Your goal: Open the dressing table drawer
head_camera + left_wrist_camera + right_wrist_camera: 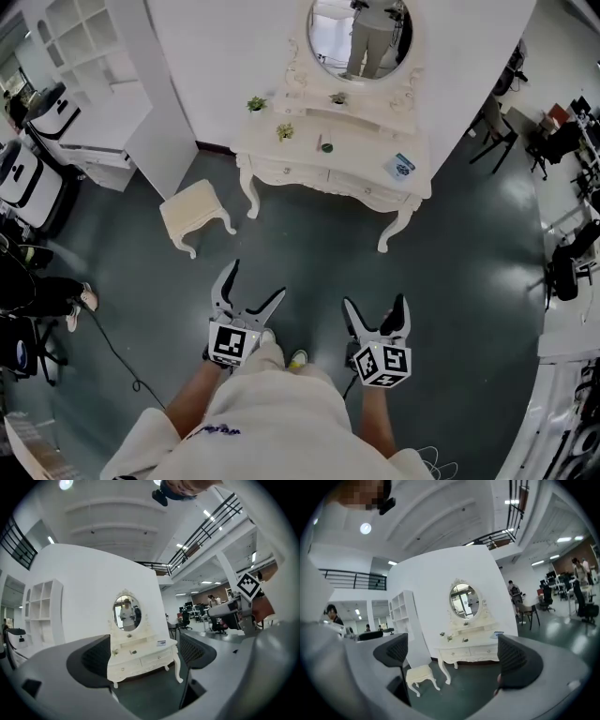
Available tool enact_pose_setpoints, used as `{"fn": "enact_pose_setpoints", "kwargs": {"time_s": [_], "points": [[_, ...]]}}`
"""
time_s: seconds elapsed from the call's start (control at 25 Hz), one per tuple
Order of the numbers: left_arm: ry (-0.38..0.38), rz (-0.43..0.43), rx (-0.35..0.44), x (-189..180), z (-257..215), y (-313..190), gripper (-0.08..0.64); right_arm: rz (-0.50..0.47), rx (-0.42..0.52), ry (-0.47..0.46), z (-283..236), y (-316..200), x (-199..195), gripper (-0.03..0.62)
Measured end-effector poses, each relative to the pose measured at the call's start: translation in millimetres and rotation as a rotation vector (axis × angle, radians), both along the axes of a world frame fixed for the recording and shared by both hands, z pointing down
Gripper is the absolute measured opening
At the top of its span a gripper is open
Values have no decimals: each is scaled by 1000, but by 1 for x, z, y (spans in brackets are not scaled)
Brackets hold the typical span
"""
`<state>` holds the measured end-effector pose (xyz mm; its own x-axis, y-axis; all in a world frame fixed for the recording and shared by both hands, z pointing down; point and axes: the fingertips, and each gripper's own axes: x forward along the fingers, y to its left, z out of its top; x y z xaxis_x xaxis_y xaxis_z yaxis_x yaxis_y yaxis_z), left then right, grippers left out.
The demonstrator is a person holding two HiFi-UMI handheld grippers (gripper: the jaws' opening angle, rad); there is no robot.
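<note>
Desk [328, 150] sits upper centre of frame, well apart from you. Drawer [289, 172] is shut under its top. Left gripper [257, 281] and right gripper [375, 304]: jaws apart, nothing between. Step closer, line one gripper on drawer knob, clamp, pull straight toward you.

The dressing table [328, 155] stood against the wall [234, 56], with the mirror [361, 37] rising from its back edge. A plant [284, 131] sat on the left of its top and a booklet [401, 167] near the right end. Its drawers [366, 187] lay side by side in the front. The stool [195, 214] stood on the floor [309, 253] to the table's front left, apart from it, and the shelf unit [94, 56] stood further left. The left gripper [258, 278] and right gripper [375, 300] were side by side, well before the table.
</note>
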<state>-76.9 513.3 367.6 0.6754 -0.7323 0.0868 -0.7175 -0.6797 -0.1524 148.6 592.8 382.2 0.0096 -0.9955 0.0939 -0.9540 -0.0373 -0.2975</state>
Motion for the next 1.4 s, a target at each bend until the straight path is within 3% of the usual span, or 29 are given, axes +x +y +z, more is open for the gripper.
{"fn": "enact_pose_setpoints", "kwargs": {"time_s": [0.08, 0.28, 0.52, 0.84, 1.08, 1.4], "points": [[-1, -38, 5, -8, 1, -15, 445, -15, 14, -42, -4, -15, -8, 592], [26, -71, -42, -4, 15, -51, 445, -42, -36, 7, 5, -45, -10, 592], [15, -47, -46, 15, 22, -123, 443, 24, -71, -25, 5, -110, 11, 591], [57, 1, -46, 31, 8, -223, 443, -11, -39, 27, -23, -217, -2, 591], [76, -17, -62, 12, 10, -292, 443, -19, -67, 45, -17, -282, -15, 589], [88, -5, -73, -13, 13, -340, 443, -39, -56, 51, -22, -339, -48, 588]]}}
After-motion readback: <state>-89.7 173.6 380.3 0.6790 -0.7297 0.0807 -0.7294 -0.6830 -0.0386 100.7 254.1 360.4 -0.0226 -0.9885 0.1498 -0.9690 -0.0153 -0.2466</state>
